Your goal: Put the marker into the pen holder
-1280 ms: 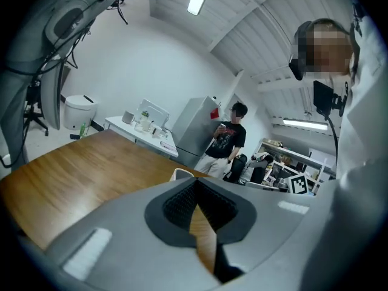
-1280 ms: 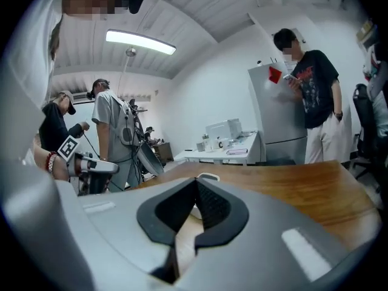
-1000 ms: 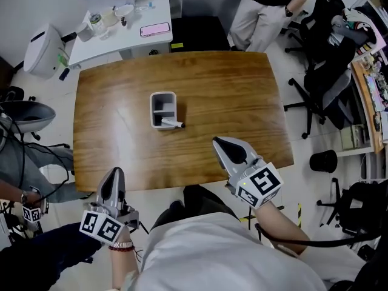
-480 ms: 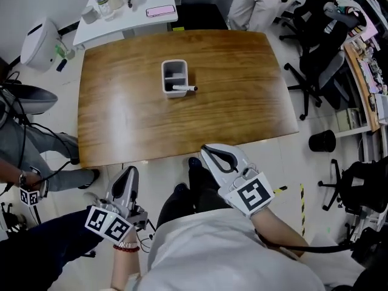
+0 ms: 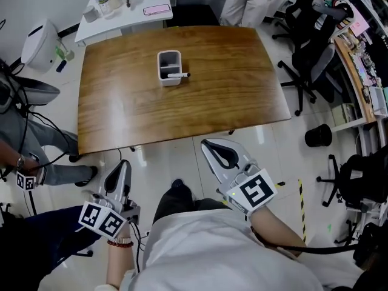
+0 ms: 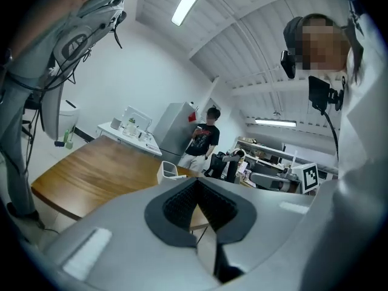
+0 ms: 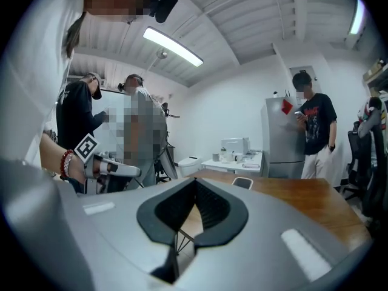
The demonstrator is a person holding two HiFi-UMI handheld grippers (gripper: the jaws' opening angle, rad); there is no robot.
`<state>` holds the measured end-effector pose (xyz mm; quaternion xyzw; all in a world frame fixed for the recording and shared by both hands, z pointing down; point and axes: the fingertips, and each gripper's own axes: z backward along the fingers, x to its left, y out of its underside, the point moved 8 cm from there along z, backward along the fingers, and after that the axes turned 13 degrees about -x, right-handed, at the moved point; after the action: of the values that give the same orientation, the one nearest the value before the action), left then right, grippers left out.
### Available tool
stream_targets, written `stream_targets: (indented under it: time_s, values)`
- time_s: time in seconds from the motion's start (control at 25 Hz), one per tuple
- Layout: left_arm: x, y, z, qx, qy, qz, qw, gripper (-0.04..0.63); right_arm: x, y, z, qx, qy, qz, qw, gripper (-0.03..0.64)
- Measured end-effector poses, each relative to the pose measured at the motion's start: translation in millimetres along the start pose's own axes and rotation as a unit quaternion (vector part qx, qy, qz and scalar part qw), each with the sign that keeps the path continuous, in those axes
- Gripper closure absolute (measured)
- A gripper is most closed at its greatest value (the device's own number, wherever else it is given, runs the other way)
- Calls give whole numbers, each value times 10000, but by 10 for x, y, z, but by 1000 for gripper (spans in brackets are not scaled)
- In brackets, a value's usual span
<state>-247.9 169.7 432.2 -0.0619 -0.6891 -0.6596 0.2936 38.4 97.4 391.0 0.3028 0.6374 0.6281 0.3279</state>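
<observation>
A white pen holder stands on the wooden table, far from both grippers. The marker, white with a dark tip, lies across the holder's near rim and sticks out to the right. My left gripper is shut and empty, low over the floor in front of the table's near edge. Over the floor at centre-right, my right gripper is also shut with nothing in it. The holder shows small beyond the closed tips of the left gripper. It also appears past the right gripper.
A white side table with cups and a pink phone stands behind the wooden table. Office chairs and a black bin are at the right. One person stands at the far side, another sits at the left.
The view has drawn back from the table. Both grippers, the right one earlier over the table's near edge, now hang over the floor. Holder and marker have not moved.
</observation>
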Motion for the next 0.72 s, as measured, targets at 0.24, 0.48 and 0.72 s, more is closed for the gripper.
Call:
stream_targets:
  time_s: [0.24,0.48,0.72]
  values:
    - [-530,223,235,23,272,22,9996,601,374,-99,459,-269,-294,-250,9989,624]
    - [-1267,550,371,321,470,-342,9978,601,238,44,1623,-111,229,-374,9990,624]
    - [-1718,895,674,433,322,-103,9985,601,288,335,2585,230,588,-592,9962,624]
